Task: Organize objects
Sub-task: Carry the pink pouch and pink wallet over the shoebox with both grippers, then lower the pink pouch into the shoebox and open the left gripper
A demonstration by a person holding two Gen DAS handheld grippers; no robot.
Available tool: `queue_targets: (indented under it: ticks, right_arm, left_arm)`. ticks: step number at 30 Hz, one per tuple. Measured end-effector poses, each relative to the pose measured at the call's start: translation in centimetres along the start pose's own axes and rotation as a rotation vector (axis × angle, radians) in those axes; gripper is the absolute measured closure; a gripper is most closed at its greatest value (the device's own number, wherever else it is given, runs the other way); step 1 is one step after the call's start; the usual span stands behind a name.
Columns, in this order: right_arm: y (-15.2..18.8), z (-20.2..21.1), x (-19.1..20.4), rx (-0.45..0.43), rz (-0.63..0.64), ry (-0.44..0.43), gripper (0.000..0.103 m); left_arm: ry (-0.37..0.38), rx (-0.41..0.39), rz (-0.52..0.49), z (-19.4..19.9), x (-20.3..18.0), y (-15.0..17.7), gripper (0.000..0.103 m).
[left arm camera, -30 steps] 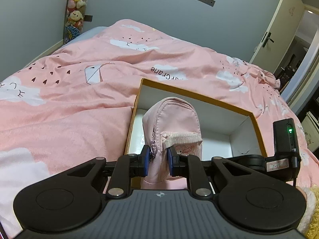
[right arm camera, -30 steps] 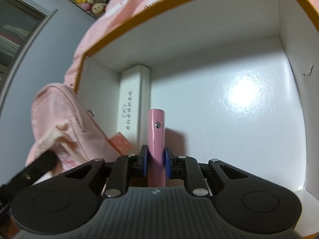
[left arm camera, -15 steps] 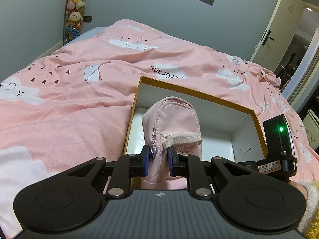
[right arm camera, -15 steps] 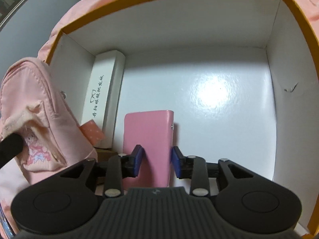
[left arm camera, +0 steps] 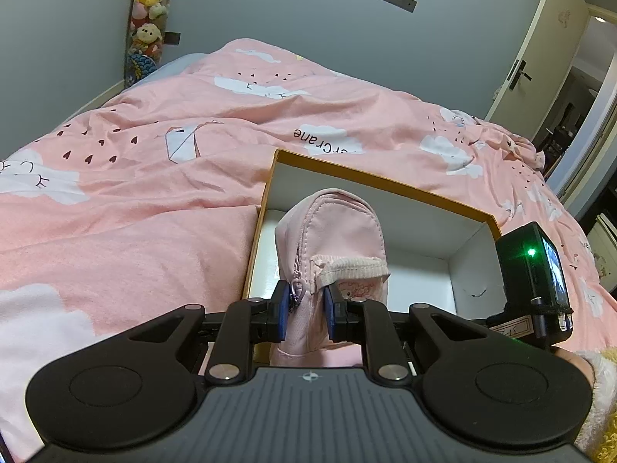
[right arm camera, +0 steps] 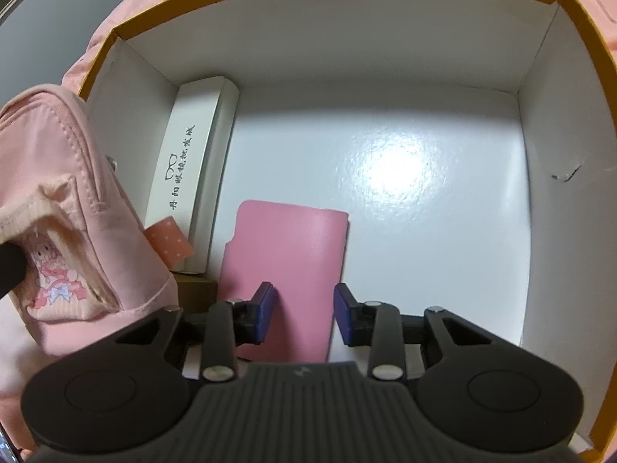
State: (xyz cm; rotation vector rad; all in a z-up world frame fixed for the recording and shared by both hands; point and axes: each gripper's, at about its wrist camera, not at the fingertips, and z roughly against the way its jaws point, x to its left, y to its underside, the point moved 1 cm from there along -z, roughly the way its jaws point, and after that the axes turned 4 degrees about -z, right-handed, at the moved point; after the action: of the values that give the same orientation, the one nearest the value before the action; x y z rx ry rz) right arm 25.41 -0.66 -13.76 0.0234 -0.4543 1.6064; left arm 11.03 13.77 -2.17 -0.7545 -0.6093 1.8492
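My left gripper [left arm camera: 306, 306] is shut on a pink pouch [left arm camera: 333, 239] and holds it upright over the near left edge of an orange-rimmed white box [left arm camera: 385, 183]. The pouch also shows at the left in the right wrist view [right arm camera: 65, 208]. My right gripper [right arm camera: 304, 306] is open above a flat pink wallet [right arm camera: 285, 266] that lies on the box floor [right arm camera: 424, 231]. A long white glasses case box [right arm camera: 189, 166] lies along the left wall of the box.
The box sits on a bed with a pink cloud-print duvet [left arm camera: 154, 177]. A small pink dotted item [right arm camera: 169, 241] and a brown item [right arm camera: 194, 293] lie beside the white case. Plush toys [left arm camera: 148, 7] hang at the back wall; a door [left arm camera: 540, 50] stands right.
My right gripper opened and let go of the pink wallet, which now lies flat on the box floor. The gripper drew back and up. The left gripper kept hold of the pouch.
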Motion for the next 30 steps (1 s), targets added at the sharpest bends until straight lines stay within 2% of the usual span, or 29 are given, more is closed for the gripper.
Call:
queue_targets:
  ticks: [4,12,16,19,22,25,30]
  right_arm:
    - [0.1,-0.3,0.3,0.016,0.003,-0.033,0.08]
    - [0.5,-0.2,0.1,0.017,0.003,-0.09,0.081]
    - [0.5,2.2,-0.6,-0.064,0.006,-0.101,0.079]
    - [0.6,4.2,-1.4,-0.137,0.016,-0.077,0.079]
    - [0.8,5.8,-2.2,-0.185,0.029,-0.066,0.079]
    - [1.2,6.7,-2.8,-0.211,0.03,-0.057,0.079]
    - [1.0,6.4,-3.9,-0.216,0.007,-0.063,0.079]
  left_arm:
    - [-0.003,0.003,-0.004,0.0,0.0,0.0,0.082]
    - [0.007,0.018,-0.01,0.0,0.5,-0.4,0.082]
    - [0.025,0.023,-0.044,-0.1,0.0,-1.4,0.082]
    - [0.072,0.047,-0.072,-0.7,-0.6,-2.5,0.082]
    - [0.154,0.116,-0.092,-2.3,-1.3,-3.5,0.082]
    - [0.198,0.219,-0.096,-5.0,-1.7,-3.8,0.082]
    - [0.223,0.382,0.013,-9.6,-1.1,-2.6,0.082]
